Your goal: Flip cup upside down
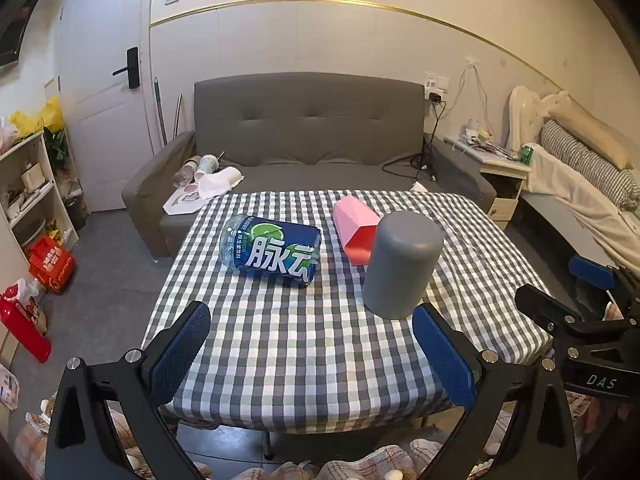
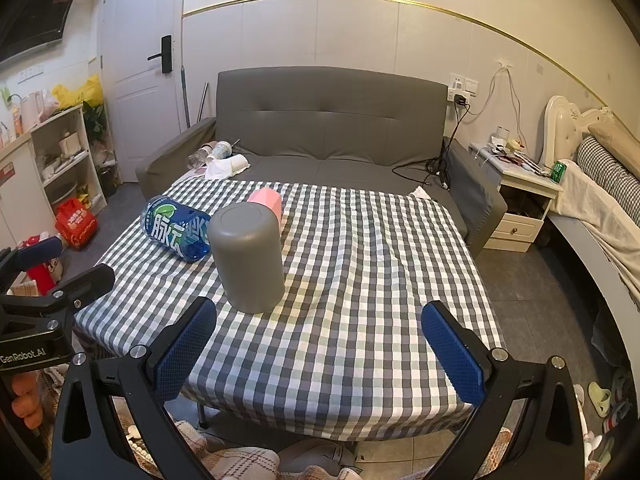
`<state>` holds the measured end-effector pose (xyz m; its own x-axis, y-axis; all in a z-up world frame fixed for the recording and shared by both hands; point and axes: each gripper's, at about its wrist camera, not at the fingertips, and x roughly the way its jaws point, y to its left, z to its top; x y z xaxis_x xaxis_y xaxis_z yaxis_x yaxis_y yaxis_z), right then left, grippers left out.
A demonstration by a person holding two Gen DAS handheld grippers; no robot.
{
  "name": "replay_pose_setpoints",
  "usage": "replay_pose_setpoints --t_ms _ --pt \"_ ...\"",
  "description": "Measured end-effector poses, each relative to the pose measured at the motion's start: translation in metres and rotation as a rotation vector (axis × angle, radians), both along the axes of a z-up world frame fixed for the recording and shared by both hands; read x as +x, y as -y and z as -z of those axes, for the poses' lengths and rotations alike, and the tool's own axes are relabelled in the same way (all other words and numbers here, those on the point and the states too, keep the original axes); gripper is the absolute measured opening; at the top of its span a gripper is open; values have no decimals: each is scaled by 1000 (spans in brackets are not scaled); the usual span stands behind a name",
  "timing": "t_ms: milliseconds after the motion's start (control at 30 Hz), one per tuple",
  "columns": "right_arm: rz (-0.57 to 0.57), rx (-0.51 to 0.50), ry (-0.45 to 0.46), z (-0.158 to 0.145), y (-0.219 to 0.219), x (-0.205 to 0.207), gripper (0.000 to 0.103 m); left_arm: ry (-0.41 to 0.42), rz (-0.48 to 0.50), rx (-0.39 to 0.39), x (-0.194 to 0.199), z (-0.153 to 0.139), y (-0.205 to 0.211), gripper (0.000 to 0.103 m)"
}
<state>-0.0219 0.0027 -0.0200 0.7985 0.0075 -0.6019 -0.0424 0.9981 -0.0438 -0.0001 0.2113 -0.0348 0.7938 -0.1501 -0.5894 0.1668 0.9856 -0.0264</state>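
A grey cup (image 1: 402, 264) stands on the checkered table with its closed flat end up; it also shows in the right wrist view (image 2: 249, 256). A pink cup (image 1: 356, 234) lies on its side behind it, open end toward me, and its closed end shows in the right wrist view (image 2: 266, 200). My left gripper (image 1: 312, 354) is open and empty, near the table's front edge, with the grey cup just beyond its right finger. My right gripper (image 2: 320, 354) is open and empty, with the grey cup ahead of its left finger.
A blue-labelled water bottle (image 1: 272, 250) lies on its side left of the cups, also in the right wrist view (image 2: 176, 228). The checkered tablecloth (image 1: 320, 352) hangs over the table edges. A grey sofa (image 1: 308, 136) stands behind. A nightstand (image 2: 520, 200) and bed are at right.
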Motion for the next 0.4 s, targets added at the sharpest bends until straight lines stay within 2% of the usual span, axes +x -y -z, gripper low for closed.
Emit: replay_pose_setpoints --t_ms 400 --pt "3 -5 -3 0 0 0 103 -10 -11 -9 1 0 -1 103"
